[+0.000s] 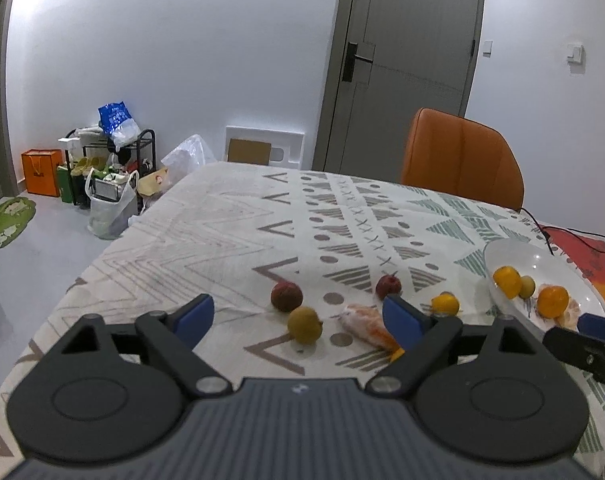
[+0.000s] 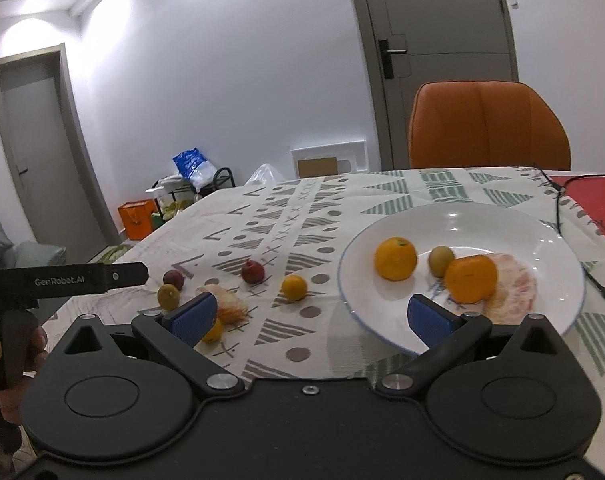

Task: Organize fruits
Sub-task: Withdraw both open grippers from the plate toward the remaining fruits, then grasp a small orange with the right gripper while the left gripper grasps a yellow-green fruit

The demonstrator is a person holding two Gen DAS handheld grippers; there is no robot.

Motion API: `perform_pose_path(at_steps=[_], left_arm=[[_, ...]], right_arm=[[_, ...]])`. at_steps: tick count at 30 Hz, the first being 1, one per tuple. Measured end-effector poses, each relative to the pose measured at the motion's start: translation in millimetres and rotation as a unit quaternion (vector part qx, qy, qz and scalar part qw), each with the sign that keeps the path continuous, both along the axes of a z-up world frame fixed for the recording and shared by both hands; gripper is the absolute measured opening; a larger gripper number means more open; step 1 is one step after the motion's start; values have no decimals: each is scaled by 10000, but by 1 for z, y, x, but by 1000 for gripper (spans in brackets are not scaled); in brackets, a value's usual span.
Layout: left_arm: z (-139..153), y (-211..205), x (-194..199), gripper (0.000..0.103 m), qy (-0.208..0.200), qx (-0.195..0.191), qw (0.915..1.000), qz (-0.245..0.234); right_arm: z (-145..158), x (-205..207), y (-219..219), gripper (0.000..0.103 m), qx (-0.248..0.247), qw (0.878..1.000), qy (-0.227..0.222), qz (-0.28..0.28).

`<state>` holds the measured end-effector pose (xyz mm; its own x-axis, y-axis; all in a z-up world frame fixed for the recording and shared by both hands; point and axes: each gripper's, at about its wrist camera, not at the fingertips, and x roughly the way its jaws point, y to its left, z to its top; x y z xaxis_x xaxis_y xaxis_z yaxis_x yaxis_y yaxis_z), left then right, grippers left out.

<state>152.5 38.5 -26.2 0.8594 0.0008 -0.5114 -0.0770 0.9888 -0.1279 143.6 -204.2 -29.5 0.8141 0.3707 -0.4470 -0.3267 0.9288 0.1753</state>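
Note:
A white plate (image 2: 542,240) holds two oranges (image 2: 395,259), a small green fruit (image 2: 441,260) and a pink peeled pomelo piece (image 2: 514,292); it also shows in the left wrist view (image 1: 502,252). On the cloth lie a yellow-green fruit (image 1: 304,325), a dark red fruit (image 1: 286,297), a second red fruit (image 1: 388,287), a small orange (image 1: 445,304) and a peeled pomelo piece (image 1: 364,325). My left gripper (image 1: 298,318) is open and empty, low over the yellow-green fruit. My right gripper (image 2: 308,316) is open and empty at the plate's near left rim.
An orange chair (image 2: 488,128) stands at the table's far side. A black cable (image 2: 562,208) and a red mat (image 2: 590,204) lie right of the plate. Bags and a rack (image 1: 102,168) stand on the floor beyond the table's left corner.

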Motion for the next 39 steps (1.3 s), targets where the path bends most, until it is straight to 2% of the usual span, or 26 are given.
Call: perform_pose_path(at_steps=[8, 19, 25, 29, 32, 33, 34, 35, 39], left_arm=[[-8, 13, 2, 87, 55, -95, 9999, 32], [-14, 27, 6, 79, 113, -240, 9996, 35], [-17, 30, 8, 70, 161, -310, 9994, -34], [-17, 32, 6, 68, 151, -333, 9993, -77], [-17, 33, 6, 68, 143, -331, 9993, -93], [-17, 34, 6, 68, 144, -336, 9993, -94], [-17, 34, 6, 68, 146, -342, 9993, -97], [-17, 35, 6, 67, 146, -344, 9993, -102], [-18, 33, 9, 63, 188, -361, 9991, -145]], right_arm=[[-6, 7, 18, 101, -54, 9998, 131, 150], [-15, 18, 48, 77, -131, 9981, 380, 462], [-21, 23, 62, 63, -148, 9963, 538, 661], [-25, 29, 71, 59, -121, 9952, 649, 728], [-28, 33, 78, 51, -113, 9940, 726, 806], [-30, 34, 81, 44, -120, 9935, 756, 837], [-32, 36, 83, 31, -134, 9930, 789, 868], [-34, 37, 85, 23, -140, 9924, 831, 895], [-34, 36, 82, 22, -49, 9923, 807, 934]])
